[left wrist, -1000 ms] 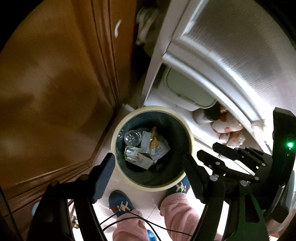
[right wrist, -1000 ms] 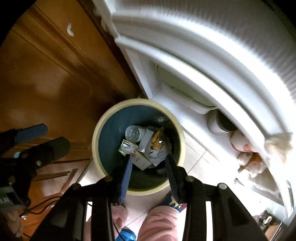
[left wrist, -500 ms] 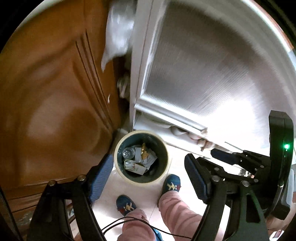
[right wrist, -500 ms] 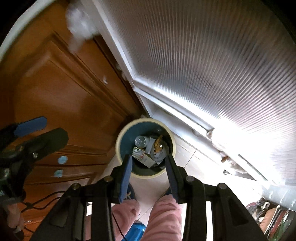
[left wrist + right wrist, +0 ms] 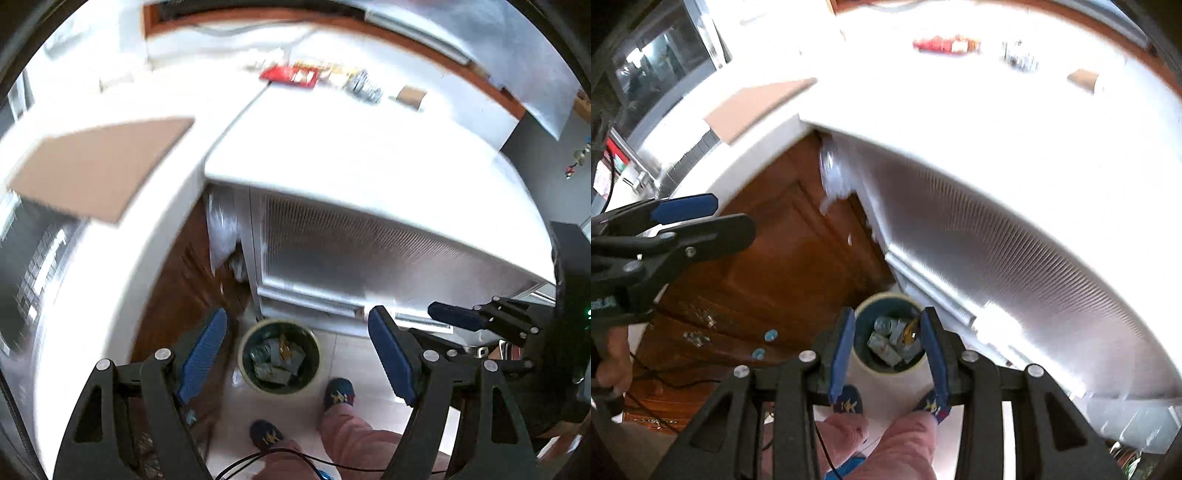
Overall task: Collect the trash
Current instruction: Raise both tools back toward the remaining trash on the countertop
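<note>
A home kitchen: white countertop [image 5: 351, 155], wooden cabinet doors [image 5: 798, 258], and a floor trash bin [image 5: 279, 356].

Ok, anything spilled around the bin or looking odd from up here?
Nothing stands out. The round cream-rimmed trash bin stands upright on the pale floor with its cartons and wrappers inside, none visible around it. Both grippers are empty. A flat brown cardboard sheet lies on the white counter.
</note>
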`<state>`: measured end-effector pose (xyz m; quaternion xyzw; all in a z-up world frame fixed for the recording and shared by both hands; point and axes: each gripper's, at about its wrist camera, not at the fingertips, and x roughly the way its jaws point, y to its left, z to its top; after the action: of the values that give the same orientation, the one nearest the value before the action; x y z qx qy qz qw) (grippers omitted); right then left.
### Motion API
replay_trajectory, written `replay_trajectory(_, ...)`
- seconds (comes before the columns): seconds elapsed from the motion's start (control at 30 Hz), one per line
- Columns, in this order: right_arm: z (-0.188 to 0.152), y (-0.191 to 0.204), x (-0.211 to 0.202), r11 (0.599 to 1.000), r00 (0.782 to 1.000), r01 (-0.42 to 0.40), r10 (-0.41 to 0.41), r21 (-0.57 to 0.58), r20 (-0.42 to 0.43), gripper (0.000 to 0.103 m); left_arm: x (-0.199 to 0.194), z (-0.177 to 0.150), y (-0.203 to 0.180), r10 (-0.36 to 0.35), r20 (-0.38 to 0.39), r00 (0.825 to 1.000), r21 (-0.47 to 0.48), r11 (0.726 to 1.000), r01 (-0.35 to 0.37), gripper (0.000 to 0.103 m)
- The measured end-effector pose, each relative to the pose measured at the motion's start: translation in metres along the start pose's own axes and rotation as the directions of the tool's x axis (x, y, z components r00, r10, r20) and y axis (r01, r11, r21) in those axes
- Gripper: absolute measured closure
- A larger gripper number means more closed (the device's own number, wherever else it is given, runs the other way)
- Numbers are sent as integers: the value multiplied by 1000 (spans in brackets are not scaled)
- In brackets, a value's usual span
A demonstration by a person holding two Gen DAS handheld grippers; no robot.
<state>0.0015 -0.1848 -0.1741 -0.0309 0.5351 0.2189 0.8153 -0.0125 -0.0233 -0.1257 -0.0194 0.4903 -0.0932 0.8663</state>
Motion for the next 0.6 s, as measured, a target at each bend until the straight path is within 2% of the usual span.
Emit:
replay_trajectory(0.13, 21, -8, -38, 1000, 996, -7, 8, -12, 89, 65, -28, 29, -15, 3, 45, 999, 48, 999, -5, 26)
replay_trajectory(0.33, 56, -29, -83, 999, 980, 10, -3, -34, 199, 65, -57, 75, -34, -26, 107, 994, 68, 998, 19, 26)
replay_trajectory(0.5, 91, -65, -104, 998, 961, 48, -36, -36, 275, 65, -62, 117, -54, -34, 147, 988, 94, 995, 20, 25)
replay_trajectory(0.6, 115, -88, -112, 996, 950, 81, -67, -34, 305, 58, -60, 144, -66, -1, 173, 985, 116, 993, -19, 26)
